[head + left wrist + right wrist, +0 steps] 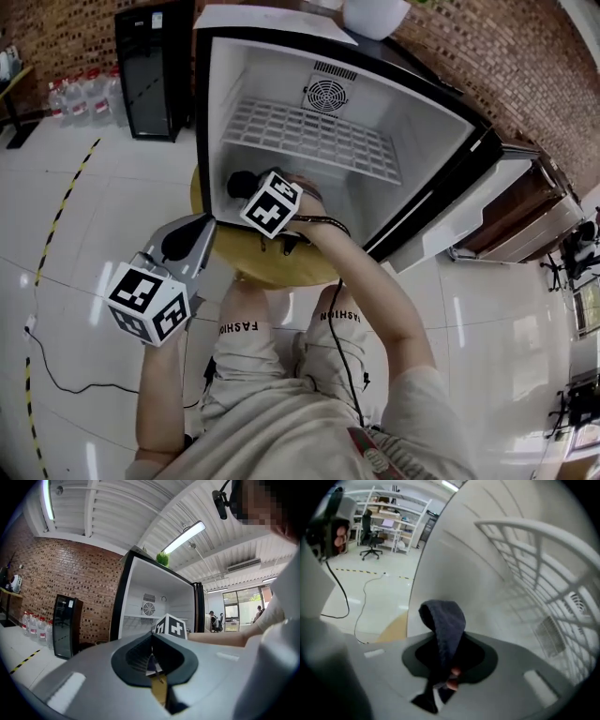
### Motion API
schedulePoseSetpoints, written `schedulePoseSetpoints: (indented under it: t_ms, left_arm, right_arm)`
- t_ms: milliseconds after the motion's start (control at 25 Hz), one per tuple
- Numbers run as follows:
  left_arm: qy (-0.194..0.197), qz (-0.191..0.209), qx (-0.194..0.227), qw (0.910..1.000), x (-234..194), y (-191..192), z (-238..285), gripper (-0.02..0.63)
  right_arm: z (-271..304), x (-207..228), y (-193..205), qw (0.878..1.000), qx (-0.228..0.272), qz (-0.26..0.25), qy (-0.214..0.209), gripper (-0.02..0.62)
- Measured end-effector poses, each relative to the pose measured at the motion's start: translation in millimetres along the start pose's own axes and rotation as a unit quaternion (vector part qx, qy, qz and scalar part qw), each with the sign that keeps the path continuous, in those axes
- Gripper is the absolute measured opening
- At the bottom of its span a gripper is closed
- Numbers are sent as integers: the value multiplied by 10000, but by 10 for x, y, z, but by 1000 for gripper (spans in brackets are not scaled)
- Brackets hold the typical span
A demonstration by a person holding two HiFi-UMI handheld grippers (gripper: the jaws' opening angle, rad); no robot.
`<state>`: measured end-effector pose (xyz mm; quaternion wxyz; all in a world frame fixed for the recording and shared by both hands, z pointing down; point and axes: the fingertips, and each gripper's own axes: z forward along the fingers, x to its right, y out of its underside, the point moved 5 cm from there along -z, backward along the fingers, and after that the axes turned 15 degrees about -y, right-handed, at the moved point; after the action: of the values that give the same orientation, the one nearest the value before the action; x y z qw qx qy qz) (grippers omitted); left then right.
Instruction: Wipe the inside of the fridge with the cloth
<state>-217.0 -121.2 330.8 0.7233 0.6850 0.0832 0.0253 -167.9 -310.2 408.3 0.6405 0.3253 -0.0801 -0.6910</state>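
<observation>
A small white fridge (281,84) stands open on a round yellow table (272,267). My right gripper (246,186) reaches into its lower left corner, shut on a dark blue cloth (239,182). In the right gripper view the cloth (443,620) bulges out of the jaws of the right gripper (449,667), close to the fridge's left inner wall (478,569). Whether it touches the wall I cannot tell. My left gripper (178,242) hangs outside, left of the table, shut and empty. In the left gripper view the left gripper (152,660) points level at the fridge (154,606).
A wire shelf (314,136) crosses the fridge's middle, and a fan grille (327,94) sits on the back wall. The fridge door (473,220) stands open to the right. A black cabinet (150,70) and water bottles (80,98) stand at the back left. A cable (56,370) lies on the floor.
</observation>
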Motion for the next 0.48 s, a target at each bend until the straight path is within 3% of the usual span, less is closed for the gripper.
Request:
schedulePoseSetpoints:
  t_ms: [80, 160, 320, 480]
  left_arm:
    - [-111, 12, 11, 9999, -42, -11, -21, 3]
    - [-209, 26, 37, 9998, -79, -30, -40, 3]
    - [-245, 45, 23, 9997, -117, -32, -41, 3]
    - [-177, 49, -43, 9998, -77, 12, -9, 3]
  right_arm:
    - [219, -134, -125, 9993, 94, -8, -369, 75]
    - [401, -210, -57, 9988, -105, -75, -480, 75]
    - [304, -54, 495, 9960, -857, 237, -13, 74]
    - [-73, 100, 1214, 9762, -2015, 768, 245, 72]
